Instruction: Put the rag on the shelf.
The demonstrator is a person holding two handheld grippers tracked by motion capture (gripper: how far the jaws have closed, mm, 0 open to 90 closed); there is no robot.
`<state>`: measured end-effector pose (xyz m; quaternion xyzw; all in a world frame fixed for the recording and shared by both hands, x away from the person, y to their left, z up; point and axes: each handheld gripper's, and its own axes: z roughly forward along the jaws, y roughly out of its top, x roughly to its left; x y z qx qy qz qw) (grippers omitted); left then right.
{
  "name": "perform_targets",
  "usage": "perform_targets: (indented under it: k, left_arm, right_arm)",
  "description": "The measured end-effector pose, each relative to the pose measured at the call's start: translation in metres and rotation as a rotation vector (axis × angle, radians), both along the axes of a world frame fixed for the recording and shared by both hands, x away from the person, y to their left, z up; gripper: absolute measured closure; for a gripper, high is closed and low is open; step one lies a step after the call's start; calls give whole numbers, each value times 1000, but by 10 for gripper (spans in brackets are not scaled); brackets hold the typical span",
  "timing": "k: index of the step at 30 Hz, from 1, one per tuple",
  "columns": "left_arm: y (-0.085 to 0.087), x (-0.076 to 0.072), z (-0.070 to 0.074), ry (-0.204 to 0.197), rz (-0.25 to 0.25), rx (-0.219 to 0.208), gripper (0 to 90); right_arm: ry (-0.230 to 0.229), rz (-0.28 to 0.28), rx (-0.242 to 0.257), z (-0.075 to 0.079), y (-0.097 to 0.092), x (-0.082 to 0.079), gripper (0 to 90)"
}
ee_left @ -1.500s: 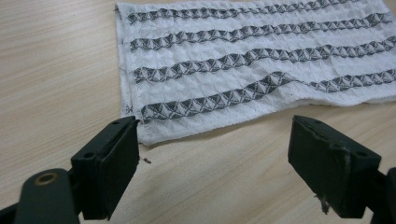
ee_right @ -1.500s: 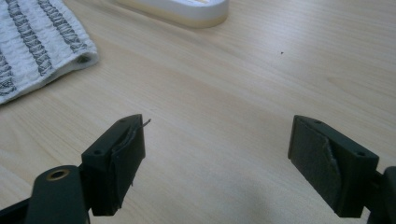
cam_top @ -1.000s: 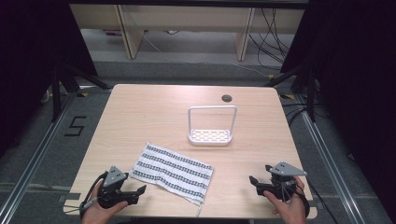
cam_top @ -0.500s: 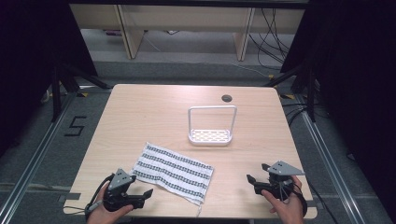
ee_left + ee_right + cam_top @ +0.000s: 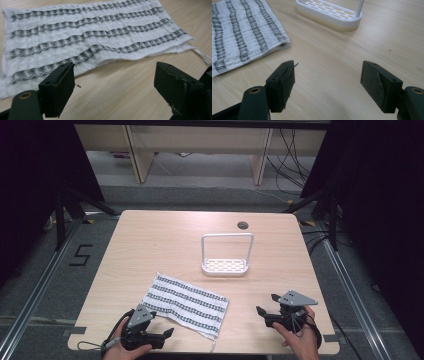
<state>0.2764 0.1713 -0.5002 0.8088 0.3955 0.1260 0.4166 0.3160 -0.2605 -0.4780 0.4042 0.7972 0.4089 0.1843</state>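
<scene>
Risking a pinch of only the top layer of the striped cloth (image 5: 95, 37), or a snag on its loose thread, with the left gripper (image 5: 167, 334) nearing the cloth's near edge, jaws wide and empty. Lying flat, folded double, white with dark wavy bands, by the table's (image 5: 150, 235) near edge. Hovering right gripper (image 5: 265, 312), jaws wide, having just been closing slightly, empty.
</scene>
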Motion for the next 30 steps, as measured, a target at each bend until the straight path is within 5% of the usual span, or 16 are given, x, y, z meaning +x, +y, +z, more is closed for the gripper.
perform_targets:
  k: [18, 21, 22, 30]
  left_arm:
    - [-30, 1, 0, 12, -68, 21, 157]
    - [-39, -1, 0, 2, -93, 19, 157]
    - [-44, -3, -1, 9, -87, -17, 157]
    - [-71, -4, -3, 31, -159, -10, 157]
  right_arm:
    - [-19, 100, -41, 1, 35, 22, 303]
    - [-8, 108, -32, 1, 41, 23, 304]
    - [-23, 123, -41, 1, 42, 25, 304]
    - [-3, 142, -43, -1, 56, 32, 311]
